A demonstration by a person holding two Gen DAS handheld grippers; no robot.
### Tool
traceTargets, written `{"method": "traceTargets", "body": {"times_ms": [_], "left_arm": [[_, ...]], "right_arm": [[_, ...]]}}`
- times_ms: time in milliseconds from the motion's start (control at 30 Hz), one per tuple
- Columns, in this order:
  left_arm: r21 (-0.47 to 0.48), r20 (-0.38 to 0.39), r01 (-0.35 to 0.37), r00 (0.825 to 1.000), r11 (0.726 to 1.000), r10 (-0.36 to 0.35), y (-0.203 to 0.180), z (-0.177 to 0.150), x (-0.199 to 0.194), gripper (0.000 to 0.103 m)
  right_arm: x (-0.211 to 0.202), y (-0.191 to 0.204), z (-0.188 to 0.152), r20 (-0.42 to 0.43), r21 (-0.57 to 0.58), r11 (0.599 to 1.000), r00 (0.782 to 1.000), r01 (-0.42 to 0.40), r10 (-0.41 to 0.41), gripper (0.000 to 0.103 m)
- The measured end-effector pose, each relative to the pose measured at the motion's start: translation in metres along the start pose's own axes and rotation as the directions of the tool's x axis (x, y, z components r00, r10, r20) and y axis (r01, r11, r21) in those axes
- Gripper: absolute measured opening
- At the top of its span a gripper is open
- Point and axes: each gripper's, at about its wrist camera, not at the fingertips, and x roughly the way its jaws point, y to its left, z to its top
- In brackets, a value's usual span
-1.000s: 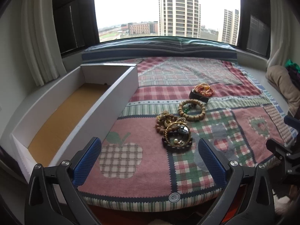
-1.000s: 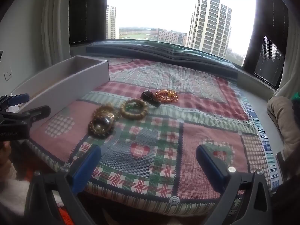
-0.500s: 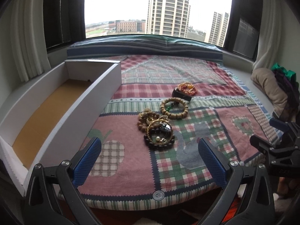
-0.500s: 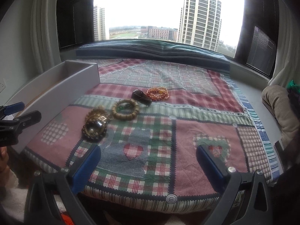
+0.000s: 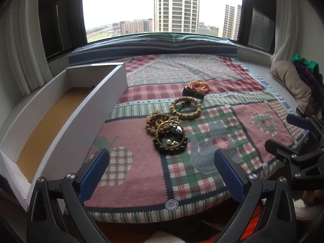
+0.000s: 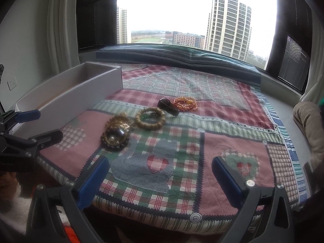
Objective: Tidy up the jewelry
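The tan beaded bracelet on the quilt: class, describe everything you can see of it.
The tan beaded bracelet is a closed ring of chunky, wood-like beads lying flat on the patchwork quilt. Something small and green sits inside its loop. It lies between the tangled jewelry pile and a dark object, apparently free of both, and neither tongs touch it.

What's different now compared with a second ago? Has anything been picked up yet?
Nothing picked up. Both cameras' views shifted a little, so the left gripper and right gripper moved slightly, both staying open and empty. The jewelry pile, wooden bead bracelet, orange beads and white box lie as before.
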Motion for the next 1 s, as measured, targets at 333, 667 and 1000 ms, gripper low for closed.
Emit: {"method": "traceTargets", "body": {"times_ms": [333, 667, 1000], "left_arm": [[-0.03, -0.011, 0.039, 0.999, 0.999, -0.039, 0.002, 0.006, 0.007, 0.103], [-0.01, -0.043, 0.034, 0.998, 0.999, -0.035, -0.004, 0.0, 0.013, 0.103], [0.005, -0.088, 0.084, 0.993, 0.996, -0.084, -0.006, 0.002, 0.034, 0.102]], "right_arm": [[0.004, -0.007, -0.002, -0.024, 0.031, 0.999, 1.0, 0.014, -0.013, 0.103], [0.008, -0.003, -0.004, -0.037, 0.022, 1.0, 0.999, 0.003, -0.003, 0.103], [0.013, -0.005, -0.006, -0.055, 0.028, 1.0, 0.998, 0.0, 0.002, 0.103]]}}
